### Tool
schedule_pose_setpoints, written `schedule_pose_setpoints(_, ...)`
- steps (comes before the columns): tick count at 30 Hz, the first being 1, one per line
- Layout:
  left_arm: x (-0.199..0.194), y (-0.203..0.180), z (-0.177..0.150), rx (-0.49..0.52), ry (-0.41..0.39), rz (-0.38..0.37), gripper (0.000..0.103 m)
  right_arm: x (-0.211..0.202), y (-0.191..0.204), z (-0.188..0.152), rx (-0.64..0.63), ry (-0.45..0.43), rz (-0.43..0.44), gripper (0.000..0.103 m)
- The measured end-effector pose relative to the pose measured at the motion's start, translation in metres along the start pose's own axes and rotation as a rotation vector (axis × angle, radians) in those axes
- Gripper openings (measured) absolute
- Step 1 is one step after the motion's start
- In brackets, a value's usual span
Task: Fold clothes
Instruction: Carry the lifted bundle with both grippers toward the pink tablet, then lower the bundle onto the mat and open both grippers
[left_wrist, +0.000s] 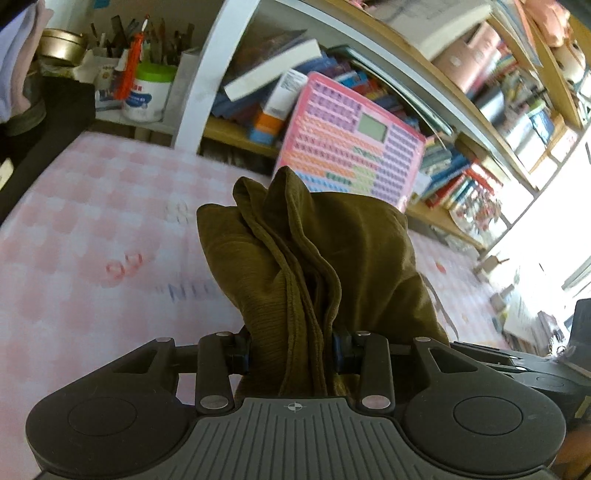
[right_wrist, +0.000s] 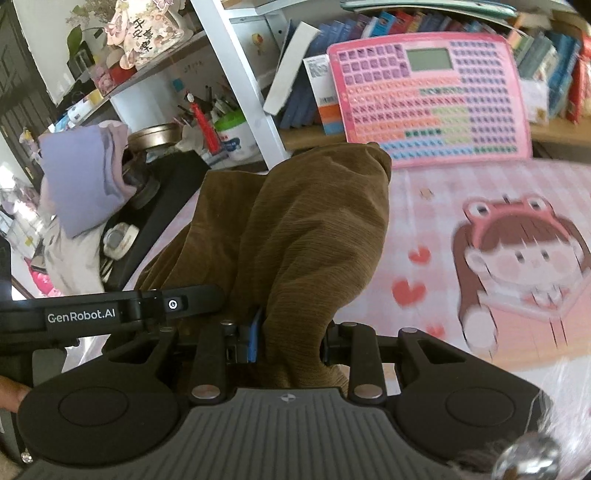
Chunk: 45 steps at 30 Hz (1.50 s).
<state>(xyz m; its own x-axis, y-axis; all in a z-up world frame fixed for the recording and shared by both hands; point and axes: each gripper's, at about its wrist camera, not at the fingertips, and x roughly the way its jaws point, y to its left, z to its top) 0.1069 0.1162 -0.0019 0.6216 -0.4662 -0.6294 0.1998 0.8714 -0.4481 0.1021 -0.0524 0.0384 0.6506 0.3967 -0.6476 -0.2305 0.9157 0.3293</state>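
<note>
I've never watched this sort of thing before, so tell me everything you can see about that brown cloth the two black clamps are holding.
The brown garment is olive-brown, with a fine ribbed, corduroy-like weave, and is soft and bunched into several layers. A stitched hem runs along one folded edge in the left wrist view. The left gripper and the right gripper are each closed on a gathered part of it. It is raised over the pink checked sheet, in front of a pink keyboard toy. What kind of garment it is cannot be told.

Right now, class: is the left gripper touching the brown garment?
Touching. The left wrist view shows the left gripper with both pads pressed into the bunched brown garment.
</note>
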Motion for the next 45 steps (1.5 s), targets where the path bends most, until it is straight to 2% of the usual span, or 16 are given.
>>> schedule_pose_setpoints(12, 0.066, 0.051, 0.067, -0.028, -0.043, 0.062, 0.035, 0.108, 0.002, 0.071, -0.064, 0.021, -0.013, 0.028)
schedule_pose_setpoints(21, 0.096, 0.085, 0.09, -0.038, -0.037, 0.115, 0.035, 0.163, 0.006, 0.086, -0.037, 0.048, 0.01, 0.028)
schedule_pose_setpoints(27, 0.11, 0.094, 0.097, -0.037, -0.048, 0.103, 0.036, 0.18, -0.002, 0.091, -0.023, 0.038, 0.008, 0.03)
schedule_pose_setpoints(29, 0.116, 0.094, 0.1, -0.041, -0.048, 0.098, 0.036, 0.183, -0.006, 0.094, -0.022, 0.036, -0.004, 0.033)
schedule_pose_setpoints(32, 0.121, 0.095, 0.101, -0.054, -0.048, 0.098, 0.04, 0.186, -0.013, 0.099, -0.033, 0.039, -0.036, 0.043)
schedule_pose_setpoints(36, 0.122, 0.095, 0.099, -0.068, -0.05, 0.105, 0.042, 0.187, -0.014, 0.102, -0.064, 0.047, -0.062, 0.058)
schedule_pose_setpoints(39, 0.121, 0.093, 0.1, -0.065, -0.048, 0.121, 0.048, 0.186, -0.013, 0.104, -0.084, 0.048, -0.103, 0.074)
schedule_pose_setpoints(41, 0.116, 0.093, 0.101, -0.057, -0.052, 0.14, 0.056, 0.184, -0.01, 0.104, -0.098, 0.044, -0.12, 0.077)
schedule_pose_setpoints(45, 0.097, 0.093, 0.1, -0.083, -0.083, 0.161, 0.057, 0.168, -0.005, 0.106, -0.105, 0.008, -0.146, 0.08)
